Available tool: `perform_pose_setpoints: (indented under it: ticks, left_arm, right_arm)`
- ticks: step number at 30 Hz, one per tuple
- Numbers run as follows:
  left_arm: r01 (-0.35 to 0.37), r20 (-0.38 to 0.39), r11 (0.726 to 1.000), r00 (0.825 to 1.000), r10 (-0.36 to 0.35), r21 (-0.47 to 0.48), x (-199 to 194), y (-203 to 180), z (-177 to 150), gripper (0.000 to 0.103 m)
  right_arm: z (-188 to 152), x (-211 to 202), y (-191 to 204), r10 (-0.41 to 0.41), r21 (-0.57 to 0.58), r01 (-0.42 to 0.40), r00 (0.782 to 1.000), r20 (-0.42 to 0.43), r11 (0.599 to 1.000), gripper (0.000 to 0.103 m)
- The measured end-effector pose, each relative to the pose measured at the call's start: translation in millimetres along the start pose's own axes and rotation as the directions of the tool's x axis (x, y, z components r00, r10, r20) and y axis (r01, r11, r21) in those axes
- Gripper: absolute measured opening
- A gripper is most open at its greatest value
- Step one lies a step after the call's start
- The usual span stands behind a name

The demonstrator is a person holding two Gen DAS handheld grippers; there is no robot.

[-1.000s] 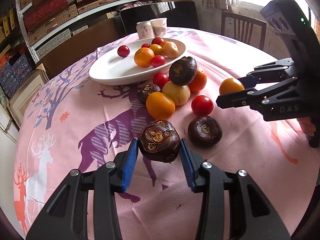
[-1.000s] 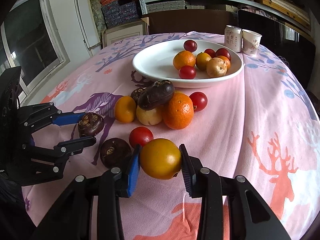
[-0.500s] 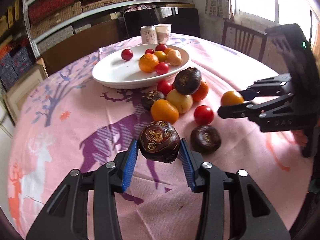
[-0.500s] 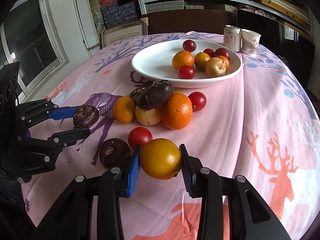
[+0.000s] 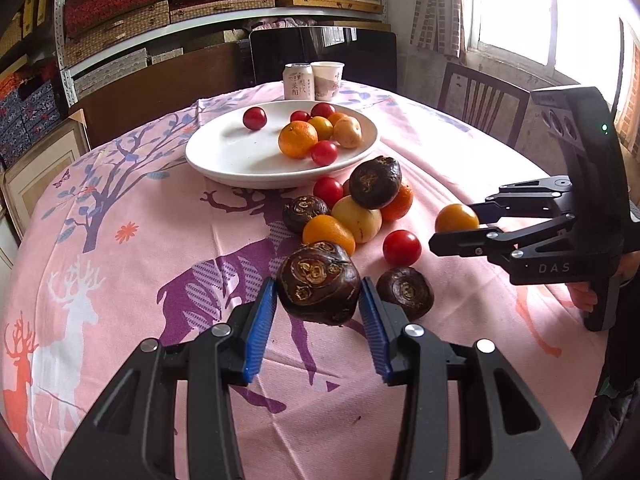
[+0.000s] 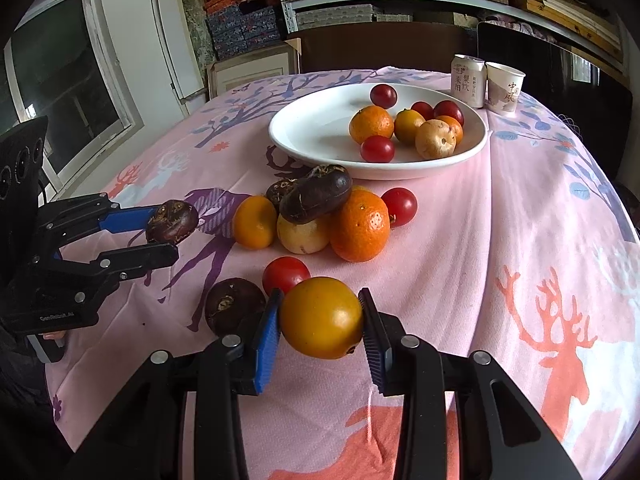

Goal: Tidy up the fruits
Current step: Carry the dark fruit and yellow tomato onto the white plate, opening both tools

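Observation:
My left gripper (image 5: 318, 308) is shut on a dark brown water chestnut (image 5: 318, 282) and holds it above the pink cloth; it also shows in the right wrist view (image 6: 172, 222). My right gripper (image 6: 320, 320) is shut on a yellow-orange fruit (image 6: 321, 317), also seen in the left wrist view (image 5: 456, 218). A white plate (image 5: 224, 152) at the back holds several small fruits. A loose pile of fruits (image 5: 356, 208) lies in front of the plate. One dark chestnut (image 5: 405, 291) and a red tomato (image 5: 401, 248) lie apart.
A drink can (image 5: 298, 81) and a paper cup (image 5: 327, 79) stand behind the plate. A wooden chair (image 5: 480, 100) is at the table's far right. Shelves with boxes line the back wall. The round table's cloth (image 5: 120, 264) drops off at the edges.
My left gripper has lifted the water chestnut higher and away from the table. My right gripper has held still with the yellow-orange fruit.

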State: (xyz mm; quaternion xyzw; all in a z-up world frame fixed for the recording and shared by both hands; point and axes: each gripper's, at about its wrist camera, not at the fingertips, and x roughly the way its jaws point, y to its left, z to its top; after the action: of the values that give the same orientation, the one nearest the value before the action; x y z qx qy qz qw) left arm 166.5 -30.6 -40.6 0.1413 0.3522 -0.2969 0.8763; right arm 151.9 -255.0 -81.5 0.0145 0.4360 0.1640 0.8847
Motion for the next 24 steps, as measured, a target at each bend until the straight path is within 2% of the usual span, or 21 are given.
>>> perform_pose_setpoints:
  ticks: [8,12,17,19,21,22,24]
  left_arm:
    - [-0.009,0.012,1.0,1.0,0.009,0.004,-1.3,1.1,2.1,0.042]
    - [-0.029,0.014,1.0,0.999,0.029,0.0,1.2,4.1,26.9,0.042]
    - [-0.044,0.043,0.999,0.998,0.043,0.032,17.7,2.8,66.4,0.042]
    - [0.016,0.034,0.999,0.999,-0.015,-0.028,33.0,10.7,78.9,0.042]
    - [0.085,0.012,0.989,0.996,-0.085,-0.117,54.1,21.1,90.1,0.042]
    - [0.087,-0.008,0.988,0.996,-0.089,-0.129,63.7,22.5,93.8,0.042]
    - [0.022,-0.039,0.996,0.999,-0.025,-0.085,80.2,18.2,100.3,0.042]
  right_arm:
    - [-0.8,-5.6,3.0,-0.004,-0.005,0.004,1.0,0.029,1.0,0.038]
    - [3.2,-25.2,9.3,-0.017,-0.03,0.02,0.996,0.085,0.999,0.038]
    - [41.6,-48.5,3.9,-0.118,-0.102,0.134,0.982,0.148,0.986,0.038]
    - [65.4,-43.1,-4.0,-0.144,-0.089,0.161,0.974,0.172,0.983,0.038]
    - [85.5,-27.5,-12.6,-0.156,-0.073,0.168,0.976,0.152,0.983,0.038]
    - [95.6,-16.3,-17.1,-0.147,-0.072,0.158,0.98,0.133,0.985,0.038]
    - [108.5,3.2,-24.9,-0.118,-0.063,0.125,0.987,0.105,0.99,0.038]
